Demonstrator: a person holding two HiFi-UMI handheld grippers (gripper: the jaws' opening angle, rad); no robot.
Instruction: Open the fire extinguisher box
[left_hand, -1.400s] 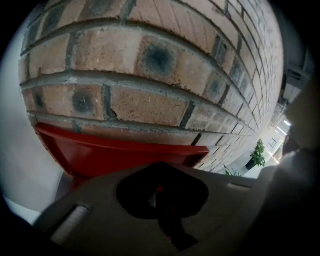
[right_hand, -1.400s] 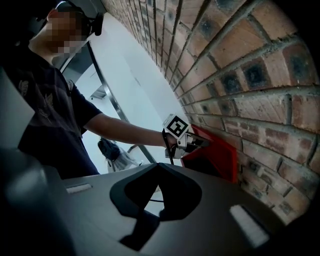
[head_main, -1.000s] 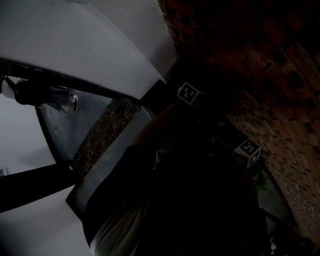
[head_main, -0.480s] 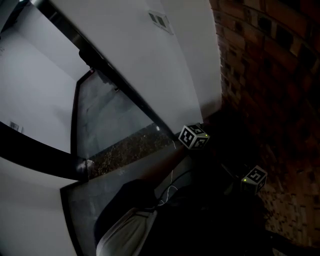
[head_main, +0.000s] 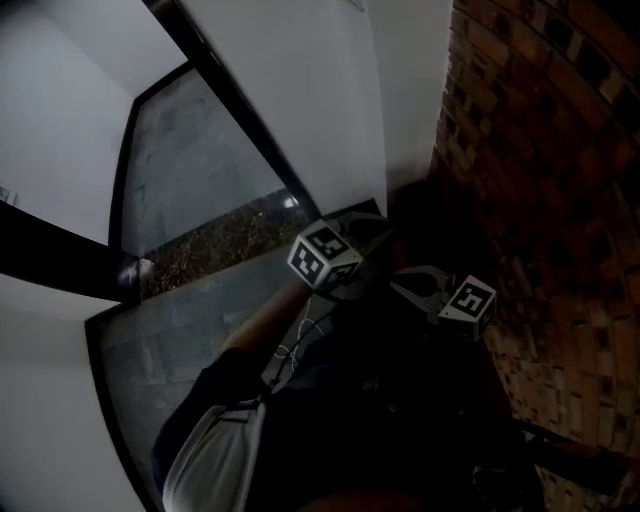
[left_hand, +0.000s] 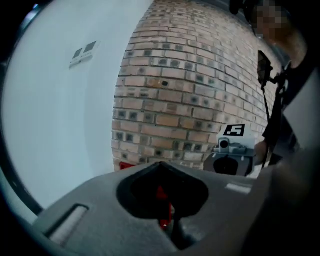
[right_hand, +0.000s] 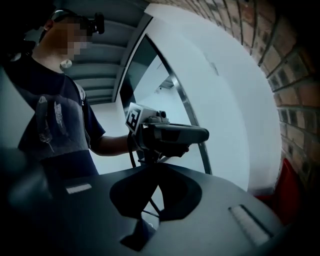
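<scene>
My view has swung toward the corner, and the left gripper (left_hand: 161, 167) and right gripper (right_hand: 152, 167) have come up side by side, jaws together on nothing. The red fire extinguisher box (right_hand: 289, 190) sits low against the brick wall (head_main: 560, 150), not yet reached, I judge.

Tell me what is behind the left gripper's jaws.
A red object shows through the left gripper's gap, below the brick wall. The gripper covers most of it; unidentifiable.

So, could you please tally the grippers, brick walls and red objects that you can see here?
Grippers: 2, the left gripper and the right gripper
Brick wall: 1
Red object: 1
Total: 4
</scene>
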